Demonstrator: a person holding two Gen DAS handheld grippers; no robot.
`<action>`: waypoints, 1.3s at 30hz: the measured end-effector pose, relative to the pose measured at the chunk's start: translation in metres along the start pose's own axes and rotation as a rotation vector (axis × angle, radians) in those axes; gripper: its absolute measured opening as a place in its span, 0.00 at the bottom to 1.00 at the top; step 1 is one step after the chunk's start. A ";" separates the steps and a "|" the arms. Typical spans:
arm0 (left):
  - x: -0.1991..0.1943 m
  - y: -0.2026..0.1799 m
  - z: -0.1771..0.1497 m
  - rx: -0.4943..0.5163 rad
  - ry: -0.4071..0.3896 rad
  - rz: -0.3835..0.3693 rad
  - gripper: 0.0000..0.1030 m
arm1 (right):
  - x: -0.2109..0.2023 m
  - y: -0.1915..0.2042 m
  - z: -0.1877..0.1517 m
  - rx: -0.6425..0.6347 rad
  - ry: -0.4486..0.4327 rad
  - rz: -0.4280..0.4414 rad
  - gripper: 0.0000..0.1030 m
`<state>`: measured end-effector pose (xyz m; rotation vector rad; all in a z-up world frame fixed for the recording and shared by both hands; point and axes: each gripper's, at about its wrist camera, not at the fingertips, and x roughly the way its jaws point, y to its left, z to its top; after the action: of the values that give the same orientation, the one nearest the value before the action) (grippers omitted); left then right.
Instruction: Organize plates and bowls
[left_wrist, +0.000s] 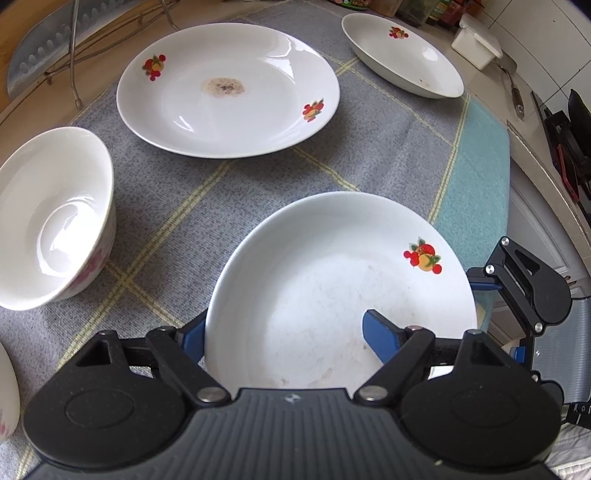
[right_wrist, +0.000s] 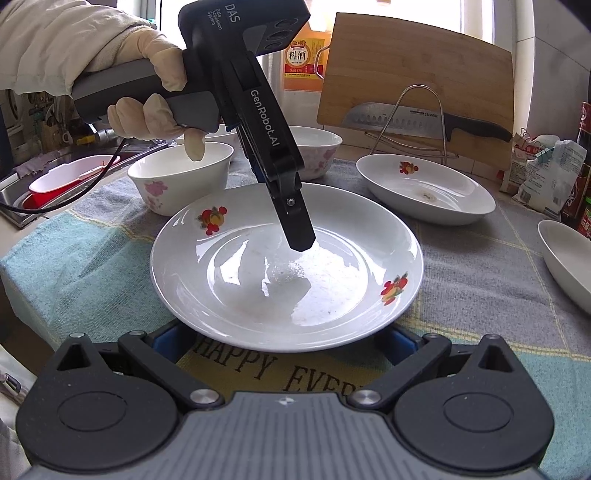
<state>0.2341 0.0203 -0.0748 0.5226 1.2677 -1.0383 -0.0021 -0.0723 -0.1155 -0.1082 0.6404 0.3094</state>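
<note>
Two grippers attended one plate (left_wrist: 332, 266) on the cloth (left_wrist: 221, 206), right of a bowl (left_wrist: 51, 221): the left gripper (left_wrist: 284, 319) straddled its rim, fingers apart, unpinched; the right gripper (right_wrist: 284, 334) lay spread wide at its edge; uneven closing could have skidded the glazed plate bowlward.

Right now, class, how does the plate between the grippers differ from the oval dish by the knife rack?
The plate is round; the oval dish is longer and deeper. The plate shows two fruit prints, the dish one. The left gripper straddles the plate's rim, while nothing touches the dish. Both are white, upright and slightly soiled.
</note>
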 end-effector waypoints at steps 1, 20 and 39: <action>0.000 0.000 0.000 -0.003 0.003 -0.004 0.81 | 0.000 0.000 0.001 -0.002 0.003 0.003 1.00; 0.003 0.003 0.005 -0.022 0.058 -0.038 0.81 | 0.001 -0.003 0.005 -0.021 0.032 0.012 1.00; -0.005 -0.007 0.009 -0.038 0.034 -0.036 0.81 | -0.003 -0.015 0.009 -0.027 0.065 0.036 1.00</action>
<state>0.2330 0.0110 -0.0662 0.4916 1.3291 -1.0368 0.0055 -0.0858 -0.1062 -0.1332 0.7033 0.3506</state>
